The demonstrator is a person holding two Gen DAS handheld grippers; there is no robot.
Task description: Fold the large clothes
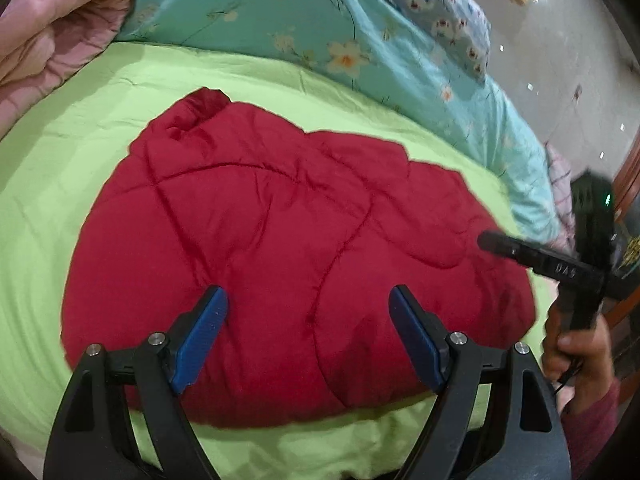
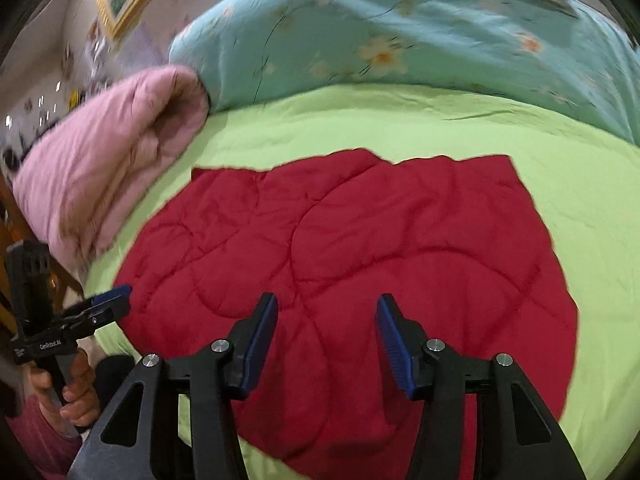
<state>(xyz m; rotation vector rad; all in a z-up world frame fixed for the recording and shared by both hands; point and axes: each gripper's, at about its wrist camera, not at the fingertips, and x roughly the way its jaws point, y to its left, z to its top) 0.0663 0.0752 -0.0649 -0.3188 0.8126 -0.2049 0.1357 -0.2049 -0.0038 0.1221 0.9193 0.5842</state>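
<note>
I count one red quilted garment (image 1: pixel 280 248) on my feeds, lying flat and folded on the bed's green sheet (image 1: pixel 48 184); the right wrist view shows the same garment (image 2: pixel 360 248) with a straight far edge and a rounded near edge, green sheet (image 2: pixel 580 200) showing on all sides of it. It is the only piece of clothing spread out here.

Bedding, counted: one pink quilt (image 1: pixel 52 28) rolled at the far left corner of the bed, one turquoise floral quilt (image 1: pixel 256 12) bunched along the far edge, and one pale floral piece (image 1: pixel 432 4) on top of that, which I cannot identify further. One gold picture frame (image 2: pixel 116 4) hangs on the wall. I see no boxes or baskets; the bed carries everything.

Two grippers. My left gripper (image 1: pixel 308 328) hangs over the near part of the garment, jaws wide apart, nothing between the blue pads. My right gripper (image 2: pixel 326 344) hangs over the near middle of the garment, jaws parted though narrower, nothing gripped. Each camera catches the other unit at the frame edge: the right one (image 1: pixel 486 242), blurred, over the garment's right side with a hand (image 1: pixel 576 356) on its handle, and the left one (image 2: pixel 120 300) by the garment's left edge, also held by a hand (image 2: pixel 76 392).
</note>
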